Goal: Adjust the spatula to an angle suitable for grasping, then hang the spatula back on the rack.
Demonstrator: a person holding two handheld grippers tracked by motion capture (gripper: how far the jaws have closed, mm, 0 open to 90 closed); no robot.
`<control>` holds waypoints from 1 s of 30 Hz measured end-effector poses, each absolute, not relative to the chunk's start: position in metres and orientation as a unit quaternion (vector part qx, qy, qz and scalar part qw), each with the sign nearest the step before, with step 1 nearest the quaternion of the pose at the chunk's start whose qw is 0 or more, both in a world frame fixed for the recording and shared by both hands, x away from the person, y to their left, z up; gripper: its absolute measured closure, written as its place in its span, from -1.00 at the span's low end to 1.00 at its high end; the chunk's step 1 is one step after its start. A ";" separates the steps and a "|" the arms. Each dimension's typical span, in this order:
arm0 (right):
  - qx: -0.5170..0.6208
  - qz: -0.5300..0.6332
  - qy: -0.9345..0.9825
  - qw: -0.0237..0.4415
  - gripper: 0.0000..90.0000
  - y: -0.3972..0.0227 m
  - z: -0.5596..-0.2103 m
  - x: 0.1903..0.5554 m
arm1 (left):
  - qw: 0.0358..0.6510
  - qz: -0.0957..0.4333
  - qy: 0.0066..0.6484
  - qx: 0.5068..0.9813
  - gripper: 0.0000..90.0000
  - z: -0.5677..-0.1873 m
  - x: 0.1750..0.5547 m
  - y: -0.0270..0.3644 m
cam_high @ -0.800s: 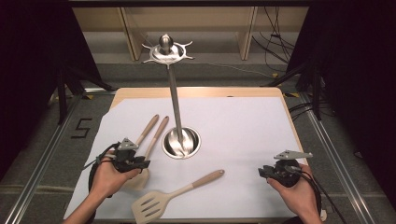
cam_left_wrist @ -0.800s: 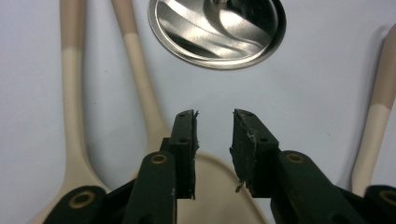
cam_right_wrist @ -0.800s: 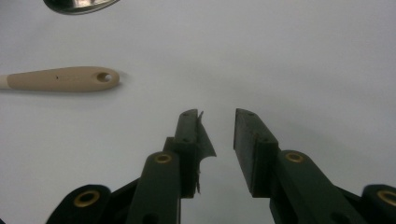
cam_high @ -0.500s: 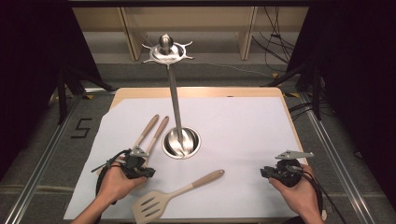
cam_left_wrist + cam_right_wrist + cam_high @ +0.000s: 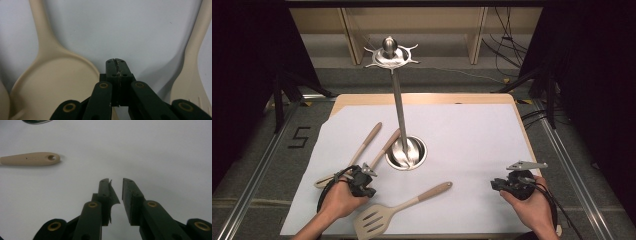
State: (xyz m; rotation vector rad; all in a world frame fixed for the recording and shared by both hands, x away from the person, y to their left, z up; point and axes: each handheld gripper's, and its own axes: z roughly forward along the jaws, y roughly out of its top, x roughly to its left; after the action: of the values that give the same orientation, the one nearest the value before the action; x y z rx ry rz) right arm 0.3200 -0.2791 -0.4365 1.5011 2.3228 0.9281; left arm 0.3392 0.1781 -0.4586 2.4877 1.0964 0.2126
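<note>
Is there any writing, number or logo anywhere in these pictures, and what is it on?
"5": a black mark on the grey floor, left of the table, seen in the high view.
Handle of the slotted spatula, right gripper view: a small dark speck near the hanging hole, too small to read as text.
No other words, labels or brands can be read.
</note>
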 end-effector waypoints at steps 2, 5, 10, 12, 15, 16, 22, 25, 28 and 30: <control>0.512 0.309 0.793 0.115 0.71 -0.280 -0.436 0.320 | 0.210 0.078 0.394 0.892 0.94 -0.457 0.338 0.179; 0.504 0.343 0.782 0.131 0.71 -0.279 -0.441 0.322 | 0.246 0.085 0.402 0.878 0.71 -0.450 0.339 0.179; 0.506 0.339 0.787 0.097 0.70 -0.283 -0.437 0.322 | 0.289 0.139 0.410 0.854 0.40 -0.431 0.358 0.187; 0.498 0.342 0.790 0.107 0.70 -0.284 -0.439 0.324 | 0.285 0.154 0.416 0.850 0.22 -0.427 0.372 0.190; 0.502 0.343 0.787 0.110 0.69 -0.284 -0.439 0.324 | 0.263 0.163 0.429 0.849 0.16 -0.429 0.394 0.195; 0.497 0.343 0.790 0.107 0.69 -0.283 -0.437 0.325 | 0.263 0.149 0.448 0.841 0.13 -0.432 0.405 0.196; 0.492 0.342 0.793 0.108 0.69 -0.280 -0.438 0.328 | 0.252 0.131 0.454 0.845 0.08 -0.438 0.425 0.197; 0.500 0.338 0.791 0.100 0.69 -0.281 -0.438 0.326 | 0.257 0.119 0.463 0.840 0.07 -0.443 0.435 0.193; 0.514 0.319 0.788 0.112 0.69 -0.282 -0.435 0.324 | 0.255 0.113 0.472 0.836 0.06 -0.447 0.447 0.189; 0.506 0.327 0.789 0.119 0.69 -0.283 -0.435 0.326 | 0.249 0.107 0.465 0.843 0.05 -0.449 0.454 0.188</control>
State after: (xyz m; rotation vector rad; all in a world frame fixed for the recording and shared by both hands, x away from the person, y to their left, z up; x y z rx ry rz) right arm 0.3257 -0.2829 -0.4354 1.4808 2.3063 0.9566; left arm 0.4544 0.1876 -0.4490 2.2962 1.2668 0.2908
